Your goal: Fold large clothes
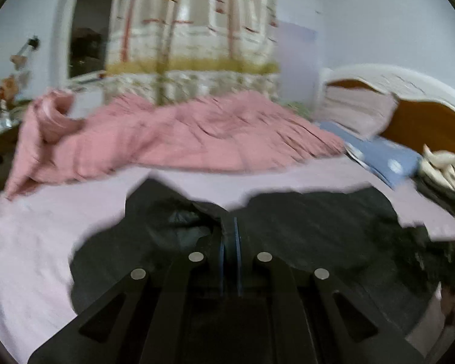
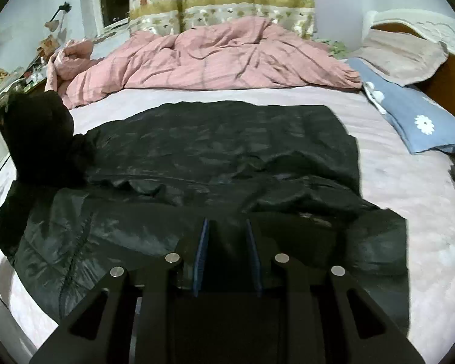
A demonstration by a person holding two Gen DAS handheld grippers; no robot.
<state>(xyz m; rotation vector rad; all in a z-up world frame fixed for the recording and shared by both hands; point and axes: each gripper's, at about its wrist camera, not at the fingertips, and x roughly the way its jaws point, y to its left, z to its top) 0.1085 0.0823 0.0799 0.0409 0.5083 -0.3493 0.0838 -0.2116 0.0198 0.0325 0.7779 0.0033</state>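
Observation:
A large black puffer jacket (image 2: pixel 221 151) lies spread on the pale pink bed sheet (image 2: pixel 409 212), its hood (image 2: pixel 39 139) at the left. In the left wrist view the jacket (image 1: pixel 303 227) is blurred and lifted. My left gripper (image 1: pixel 230 230) is shut on a fold of the black fabric between its blue pads. My right gripper (image 2: pixel 227 227) is open, its blue pads apart, low over the jacket's near edge with fabric under and between them.
A crumpled pink duvet (image 2: pixel 212 57) lies across the far side of the bed. A blue flowered pillow (image 2: pixel 409 115) and a beige pillow (image 2: pixel 403 54) lie at the right by the wooden headboard (image 1: pixel 424 127). A patterned curtain (image 1: pixel 191 36) and window are behind.

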